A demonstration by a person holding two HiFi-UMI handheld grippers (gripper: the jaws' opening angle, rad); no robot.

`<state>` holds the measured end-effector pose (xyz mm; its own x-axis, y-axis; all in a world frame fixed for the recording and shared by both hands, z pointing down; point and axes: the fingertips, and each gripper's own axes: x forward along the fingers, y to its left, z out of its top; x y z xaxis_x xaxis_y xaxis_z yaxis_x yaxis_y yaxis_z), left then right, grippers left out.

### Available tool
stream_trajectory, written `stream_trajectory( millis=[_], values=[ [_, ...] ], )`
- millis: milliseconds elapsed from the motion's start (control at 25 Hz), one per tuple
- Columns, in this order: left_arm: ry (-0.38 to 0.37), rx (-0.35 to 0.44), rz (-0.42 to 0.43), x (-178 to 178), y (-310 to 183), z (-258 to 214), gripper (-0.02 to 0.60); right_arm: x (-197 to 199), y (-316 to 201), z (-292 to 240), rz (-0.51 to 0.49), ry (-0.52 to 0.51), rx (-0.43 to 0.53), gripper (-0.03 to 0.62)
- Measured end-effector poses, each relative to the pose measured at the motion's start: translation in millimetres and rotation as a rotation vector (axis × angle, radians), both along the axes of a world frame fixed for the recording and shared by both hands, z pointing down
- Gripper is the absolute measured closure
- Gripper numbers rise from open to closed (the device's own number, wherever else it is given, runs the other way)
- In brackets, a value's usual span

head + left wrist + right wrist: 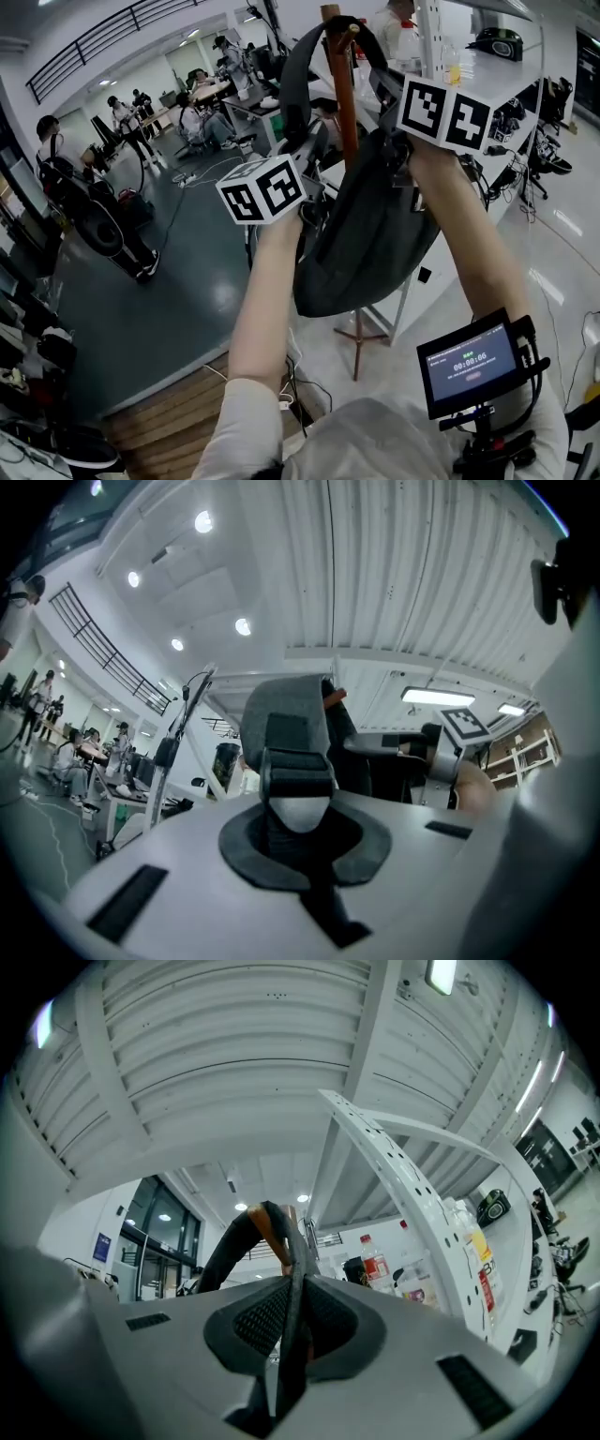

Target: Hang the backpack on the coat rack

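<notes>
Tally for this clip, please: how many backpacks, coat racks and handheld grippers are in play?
Backpack: 1
Coat rack: 1
Grippers: 2 (left gripper, right gripper)
Total: 4

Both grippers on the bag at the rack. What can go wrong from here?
1. The backpack strap loops over the top of the coat rack. No hook is visibly catching it, so it may slip off on release.
2. The left gripper and right gripper are both shut on straps. Opening one first could swing the bag.
3. The rack's base looks slim, so the bag's weight might tip it.
</notes>
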<state>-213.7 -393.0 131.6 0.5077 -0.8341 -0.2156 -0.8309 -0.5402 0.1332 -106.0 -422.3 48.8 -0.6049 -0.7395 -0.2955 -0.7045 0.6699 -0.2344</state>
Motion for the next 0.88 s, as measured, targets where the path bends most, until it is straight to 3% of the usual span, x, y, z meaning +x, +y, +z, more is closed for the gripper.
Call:
stream_trajectory(
  millis=[120, 280, 360, 400, 480, 560, 720, 880],
  values=[
    [-0.062, -0.032, -0.015, 5, -10, 29, 0.576, -8, -6, 23, -0.007, 0.020, -0.016, 0.548],
    [-0.219, 0.026, -0.070, 18, -10, 45, 0.576, -14, 8, 28, 0.030, 0.057, 0.098, 0.548],
    [-0.272, 0.015, -0.088, 21, -15, 62, 0.575, -16, 16, 30, 0.036, 0.067, 0.152, 0.548],
    [-0.255, -0.012, -0.072, 21, -19, 74, 0.576, -16, 20, 30, 0.034, 0.067, 0.171, 0.548],
    [-0.139, -0.074, 0.000, 17, -24, 93, 0.577, -16, 26, 30, 0.023, 0.069, 0.204, 0.547],
    [-0.050, -0.078, 0.055, 16, -20, 100, 0.577, -19, 32, 30, 0.018, 0.078, 0.237, 0.546],
    [-0.121, -0.059, 0.019, 27, -13, 113, 0.577, -20, 41, 32, 0.045, 0.092, 0.294, 0.546],
    [-0.101, -0.095, 0.017, 25, -13, 135, 0.576, -17, 42, 32, 0.061, 0.074, 0.322, 0.546]
  ],
)
